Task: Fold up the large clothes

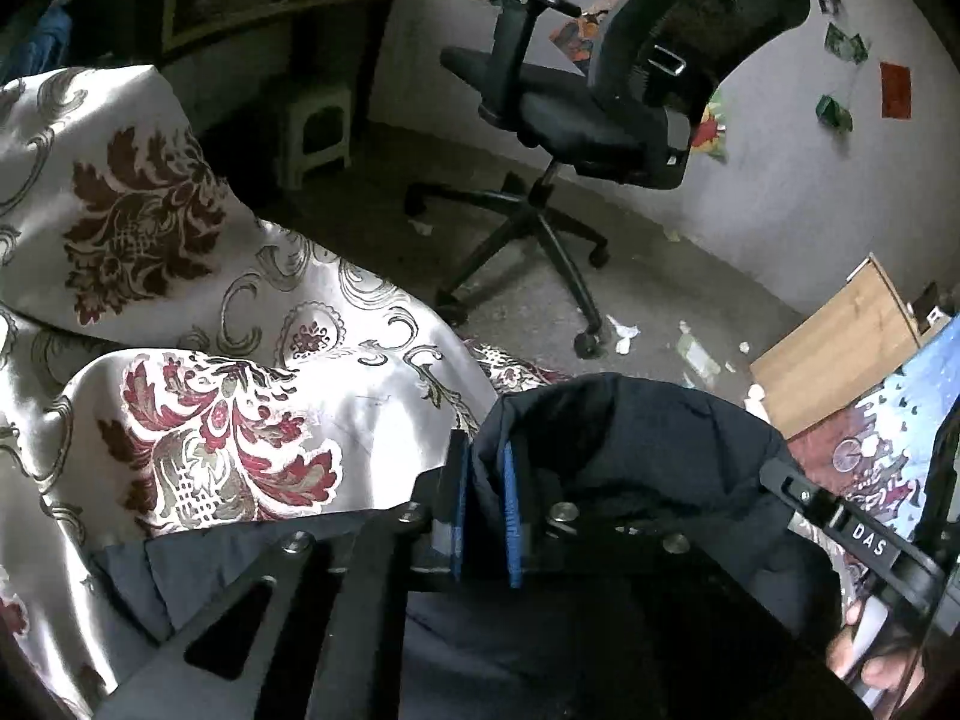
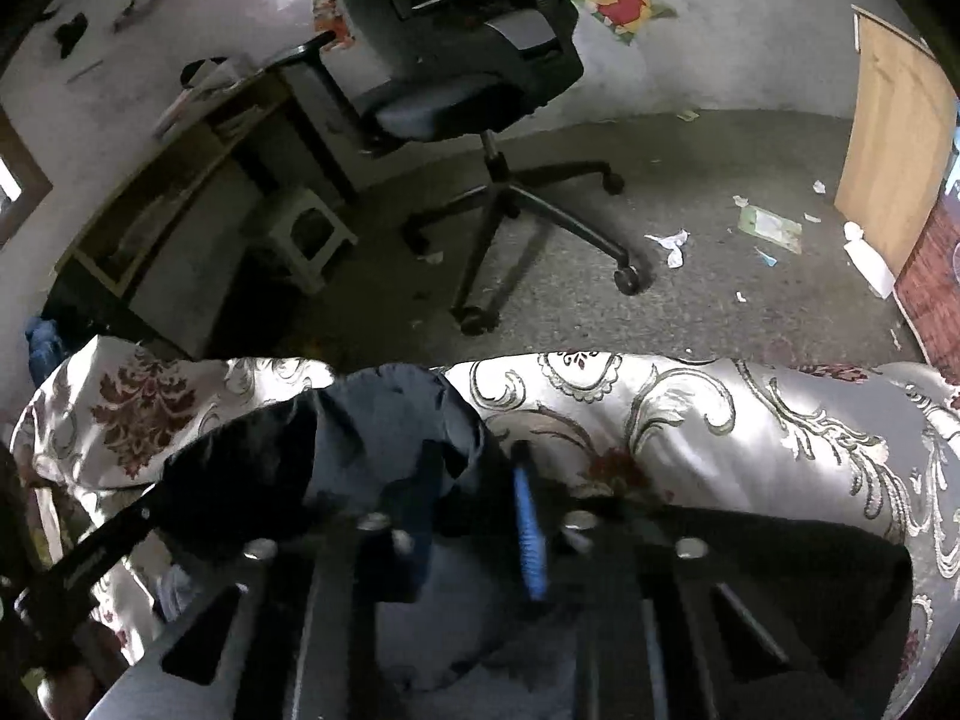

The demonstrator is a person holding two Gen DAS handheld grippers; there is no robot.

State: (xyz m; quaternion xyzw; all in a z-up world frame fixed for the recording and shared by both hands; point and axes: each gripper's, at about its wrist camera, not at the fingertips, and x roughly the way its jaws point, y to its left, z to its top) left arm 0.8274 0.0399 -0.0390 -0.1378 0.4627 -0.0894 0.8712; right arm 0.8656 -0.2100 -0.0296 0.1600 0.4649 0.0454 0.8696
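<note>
A dark navy garment (image 1: 630,450) lies bunched on a bed with a white satin cover (image 1: 240,312) printed with red and grey flowers. In the left wrist view my left gripper (image 1: 486,456) is shut, and a fold of the garment is pinched between its blue pads. In the right wrist view the garment (image 2: 372,420) drapes over my right gripper (image 2: 474,480), which is shut on another fold of it. One blue pad (image 2: 528,528) shows and the other finger is hidden under the cloth. The two grippers sit close together near the edge of the cover (image 2: 720,420).
A black office chair (image 1: 570,120) (image 2: 468,78) stands on the grey floor just beyond the bed. A small stool (image 2: 306,234) and a wooden desk (image 2: 168,180) are at the left. A wooden board (image 2: 894,138) leans at the right, with paper scraps (image 2: 672,243) on the floor.
</note>
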